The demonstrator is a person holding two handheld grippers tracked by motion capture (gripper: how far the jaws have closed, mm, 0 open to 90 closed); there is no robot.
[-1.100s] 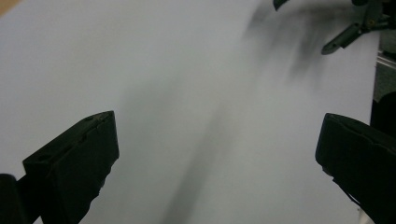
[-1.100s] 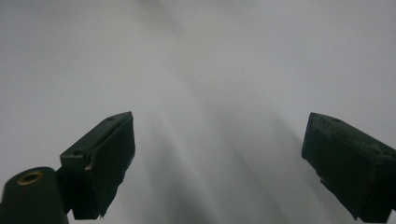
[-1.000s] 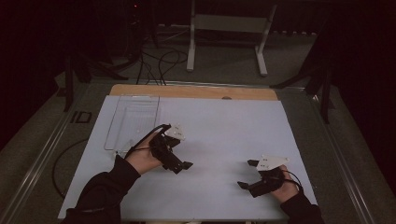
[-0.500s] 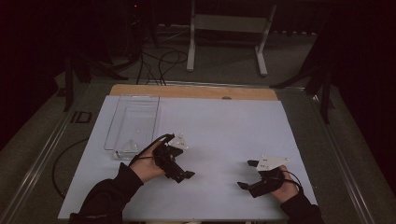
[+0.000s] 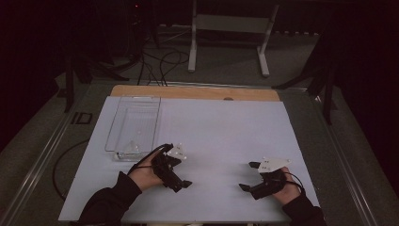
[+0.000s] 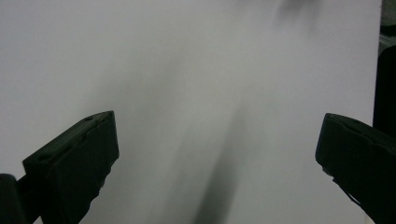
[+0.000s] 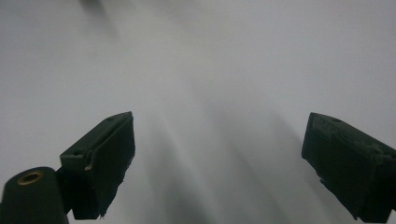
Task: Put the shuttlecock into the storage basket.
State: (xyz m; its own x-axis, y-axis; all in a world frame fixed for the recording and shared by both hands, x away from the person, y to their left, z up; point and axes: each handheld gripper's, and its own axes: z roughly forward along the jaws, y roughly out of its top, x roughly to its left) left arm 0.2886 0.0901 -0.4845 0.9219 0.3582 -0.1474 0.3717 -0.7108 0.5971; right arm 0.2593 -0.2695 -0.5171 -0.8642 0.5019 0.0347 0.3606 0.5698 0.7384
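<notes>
Tray (image 5: 134,123) sits on the sheet (image 5: 221,132), untouched. Left gripper (image 5: 181,176) rests just right of the tray's near end; right gripper (image 5: 250,176) well right. Both gape wide, empty. No grasp made yet.

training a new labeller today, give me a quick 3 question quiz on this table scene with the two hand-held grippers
1. True or false: the left hand-held gripper is clamped on an object.
2. Multiple choice: the clear plastic tray lies at the (a) far left part of the white table top, (b) near right corner, (c) centre.
3. Fill in: the right hand-held gripper has its jaws ____, with bare white surface between them.

Key:
1. False. In the left gripper view its jaws stand wide apart with nothing between them.
2. a. The tray sits beyond the left hand.
3. open
</notes>
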